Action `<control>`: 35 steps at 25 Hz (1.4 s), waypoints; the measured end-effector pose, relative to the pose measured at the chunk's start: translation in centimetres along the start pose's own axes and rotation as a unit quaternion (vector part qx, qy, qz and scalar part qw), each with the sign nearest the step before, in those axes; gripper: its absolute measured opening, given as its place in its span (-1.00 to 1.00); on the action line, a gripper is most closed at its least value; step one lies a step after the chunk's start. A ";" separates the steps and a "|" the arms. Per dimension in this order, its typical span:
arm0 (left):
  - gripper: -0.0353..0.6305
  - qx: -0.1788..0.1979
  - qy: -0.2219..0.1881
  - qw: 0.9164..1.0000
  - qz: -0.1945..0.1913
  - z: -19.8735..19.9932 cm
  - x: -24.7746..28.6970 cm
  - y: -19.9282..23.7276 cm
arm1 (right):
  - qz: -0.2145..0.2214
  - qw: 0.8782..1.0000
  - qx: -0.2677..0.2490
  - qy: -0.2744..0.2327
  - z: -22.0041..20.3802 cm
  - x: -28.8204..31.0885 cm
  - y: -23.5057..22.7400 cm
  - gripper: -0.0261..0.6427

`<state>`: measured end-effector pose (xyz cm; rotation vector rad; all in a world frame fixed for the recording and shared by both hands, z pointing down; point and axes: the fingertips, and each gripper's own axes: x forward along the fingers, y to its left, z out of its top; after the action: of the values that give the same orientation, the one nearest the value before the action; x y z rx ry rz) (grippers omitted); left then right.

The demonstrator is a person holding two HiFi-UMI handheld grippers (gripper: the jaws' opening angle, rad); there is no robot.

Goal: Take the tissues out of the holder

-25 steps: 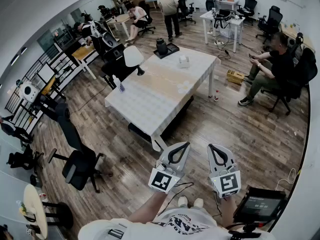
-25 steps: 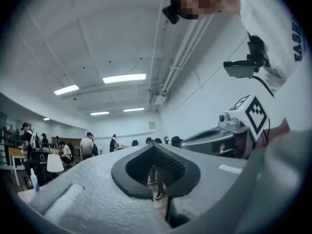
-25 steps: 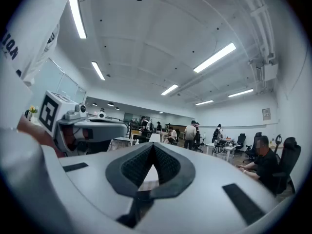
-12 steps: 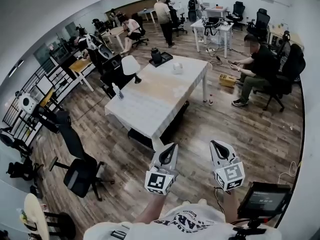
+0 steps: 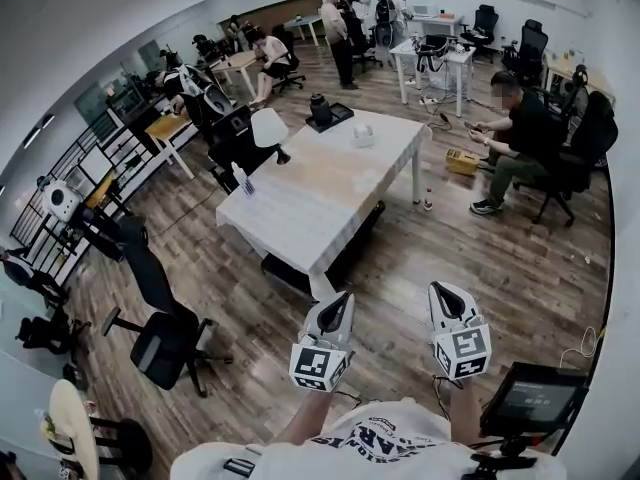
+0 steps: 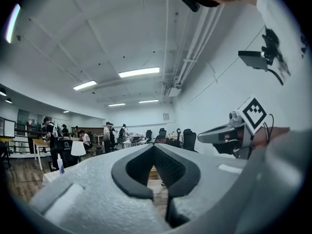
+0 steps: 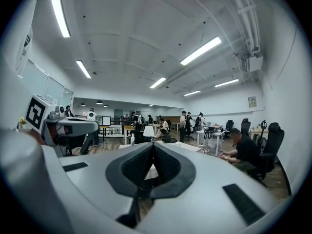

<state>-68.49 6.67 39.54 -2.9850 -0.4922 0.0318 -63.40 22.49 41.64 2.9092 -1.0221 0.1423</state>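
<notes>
Fingers were clenched empty on the left gripper (image 5: 343, 299) and right gripper (image 5: 437, 291) alike. Well ahead of them, at the far end of the worktop (image 5: 300, 203), sat the white tissue holder (image 5: 362, 136), seemingly more in line with the left gripper; its long axis was unreadable
</notes>
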 end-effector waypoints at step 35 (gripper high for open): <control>-0.88 -0.018 0.052 0.965 -0.255 -10.3 27.8 12.2 | -0.006 0.992 -0.006 0.125 -2.6 28.7 -8.2 -0.90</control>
<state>-37.85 2.97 48.25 -2.7745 -1.2348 -0.1790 -36.16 11.31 47.02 2.7926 -0.9597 0.4834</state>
